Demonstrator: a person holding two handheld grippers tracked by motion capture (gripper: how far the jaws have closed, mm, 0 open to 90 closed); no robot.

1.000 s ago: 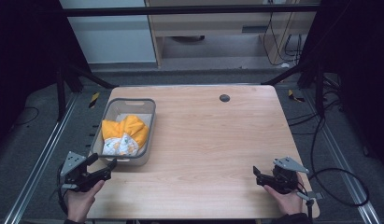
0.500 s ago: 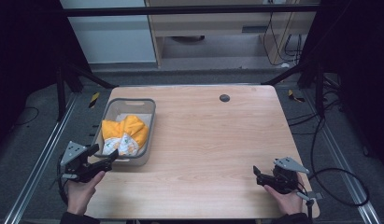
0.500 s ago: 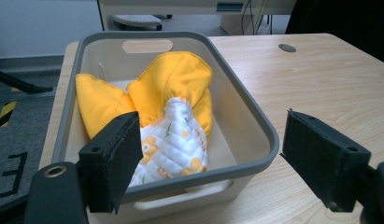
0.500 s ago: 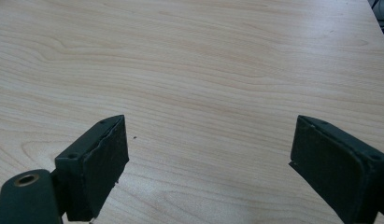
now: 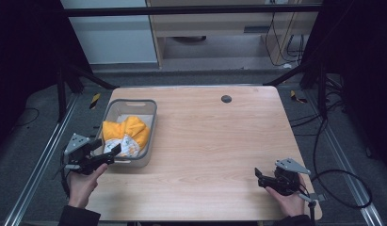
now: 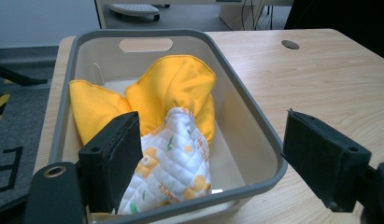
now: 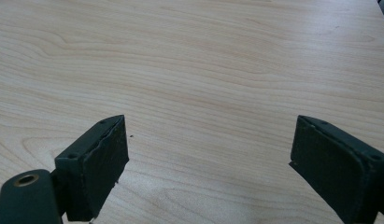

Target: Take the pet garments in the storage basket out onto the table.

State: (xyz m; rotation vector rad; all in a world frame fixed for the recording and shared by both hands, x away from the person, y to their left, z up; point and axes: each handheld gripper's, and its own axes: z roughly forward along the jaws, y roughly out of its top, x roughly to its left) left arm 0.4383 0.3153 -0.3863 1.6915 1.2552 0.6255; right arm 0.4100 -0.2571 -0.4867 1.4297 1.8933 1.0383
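The left gripper (image 6: 213, 161) has its fingers spread wide and empty, one finger (image 6: 116, 161) inside the grey plastic basket (image 6: 248, 119), the other outside its near wall. Just ahead lies the yellow quilted cloth with a white printed lining (image 6: 173, 140), bunched in the basket on the pale wooden surface (image 5: 219, 136). The straddled rim may catch a finger, tipping or dragging the basket. The right gripper (image 7: 208, 163), fingers likewise wide and empty, hovers over bare wood, well apart.

No readable text, labels, brands or numbers appear on anything.
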